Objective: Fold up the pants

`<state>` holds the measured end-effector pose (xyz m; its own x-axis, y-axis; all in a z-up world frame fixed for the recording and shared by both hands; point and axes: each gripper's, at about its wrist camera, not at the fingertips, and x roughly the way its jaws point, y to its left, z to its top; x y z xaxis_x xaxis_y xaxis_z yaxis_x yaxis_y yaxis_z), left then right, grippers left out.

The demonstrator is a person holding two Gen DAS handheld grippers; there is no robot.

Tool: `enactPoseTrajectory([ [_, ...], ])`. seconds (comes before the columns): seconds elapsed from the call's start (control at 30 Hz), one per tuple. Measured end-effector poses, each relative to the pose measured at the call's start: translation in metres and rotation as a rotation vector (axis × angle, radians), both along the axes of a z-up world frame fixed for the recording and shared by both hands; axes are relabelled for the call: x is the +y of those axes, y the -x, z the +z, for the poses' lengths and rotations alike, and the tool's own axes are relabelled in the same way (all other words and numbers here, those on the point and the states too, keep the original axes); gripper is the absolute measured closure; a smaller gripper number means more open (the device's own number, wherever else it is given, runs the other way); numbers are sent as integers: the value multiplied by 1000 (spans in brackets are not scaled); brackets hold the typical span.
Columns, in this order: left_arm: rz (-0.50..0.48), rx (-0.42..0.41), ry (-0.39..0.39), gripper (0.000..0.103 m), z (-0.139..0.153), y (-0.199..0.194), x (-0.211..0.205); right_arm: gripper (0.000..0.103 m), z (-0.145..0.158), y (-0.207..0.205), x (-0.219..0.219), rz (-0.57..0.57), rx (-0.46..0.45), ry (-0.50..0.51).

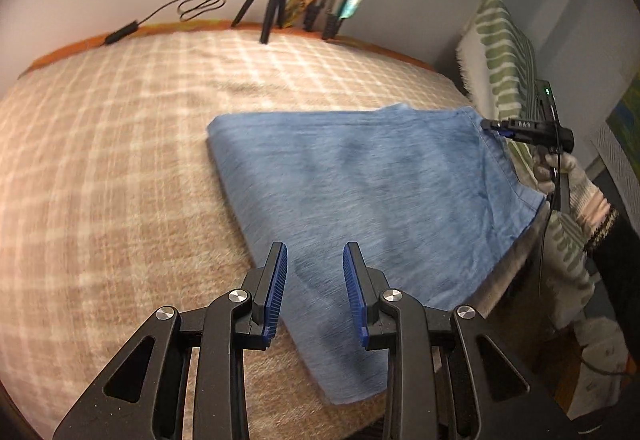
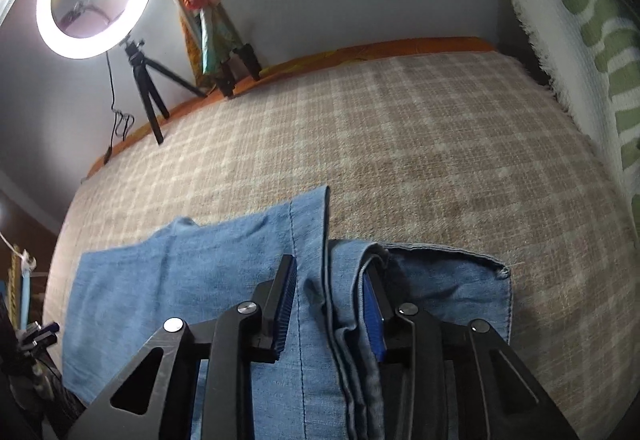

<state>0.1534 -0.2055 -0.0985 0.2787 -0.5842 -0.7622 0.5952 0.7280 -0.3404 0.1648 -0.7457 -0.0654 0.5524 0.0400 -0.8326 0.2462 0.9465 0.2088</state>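
The blue pants (image 1: 360, 180) are laid folded on the checked blanket (image 1: 120, 160). The left gripper (image 1: 315, 280) is held spread above them. The right gripper (image 2: 330, 304) is spread around a fabric fold.

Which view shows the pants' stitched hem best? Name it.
Right wrist view: the hem and its seam sit close, just ahead of the right tool. The left wrist view shows the pants whole but blurred, hem small at the far edge.

Left hand-held gripper (image 1: 315, 272) hovers open over folded blue pants (image 1: 372, 200).
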Motion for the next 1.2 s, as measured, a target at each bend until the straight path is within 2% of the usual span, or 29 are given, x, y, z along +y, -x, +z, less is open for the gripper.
enactPoseTrajectory([
  [0.07, 14, 14, -1, 63, -3, 0, 2, 89, -2, -2, 8, 23, 14, 47],
  [0.13, 27, 27, 1, 60, -6, 0, 5, 95, -1, -3, 17, 30, 22, 111],
  [0.27, 34, 27, 0, 60, -7, 3, 8, 98, 10, 1, 32, 48, 0, 241],
  [0.4, 23, 1, -31, 60, -8, 8, 3, 98, 2, -7, 38, 35, 52, 350],
  [0.5, 12, -42, -77, 60, -7, 14, -4, 96, -11, -15, 44, 38, 104, 414],
  [0.53, 7, -79, -104, 60, -5, 17, -8, 94, -13, -16, 45, 34, 118, 431],
  [0.6, -6, -126, -124, 60, 0, 21, -12, 86, -8, -15, 45, 15, 115, 443],
  [0.63, -17, -151, -127, 60, 4, 23, -15, 77, -3, -12, 44, 3, 108, 445],
  [0.67, -25, -172, -129, 60, 8, 24, -18, 72, 4, -8, 43, -20, 92, 469],
  [0.7, -36, -192, -129, 60, 12, 25, -20, 71, 11, -3, 43, -38, 76, 490],
  [0.77, -69, -231, -120, 60, 19, 27, -26, 71, 24, 7, 45, -59, 42, 481],
  [0.8, -91, -244, -113, 60, 21, 28, -29, 70, 31, 15, 47, -65, 14, 445],
  [0.87, -124, -247, -88, 68, 21, 27, -32, 70, 44, 32, 56, -50, -47, 363],
  [0.9, -140, -237, -81, 77, 18, 26, -34, 70, 46, 38, 61, -36, -63, 336],
  [0.93, -151, -221, -93, 78, 12, 26, -35, 70, 46, 43, 68, -14, -71, 311],
  [1.1, -190, -154, -166, 79, -20, 35, -31, 70, 18, 59, 103, 81, -15, 265],
  [1.2, -191, -137, -171, 79, -30, 42, -19, 70, -4, 62, 112, 108, 40, 238],
])
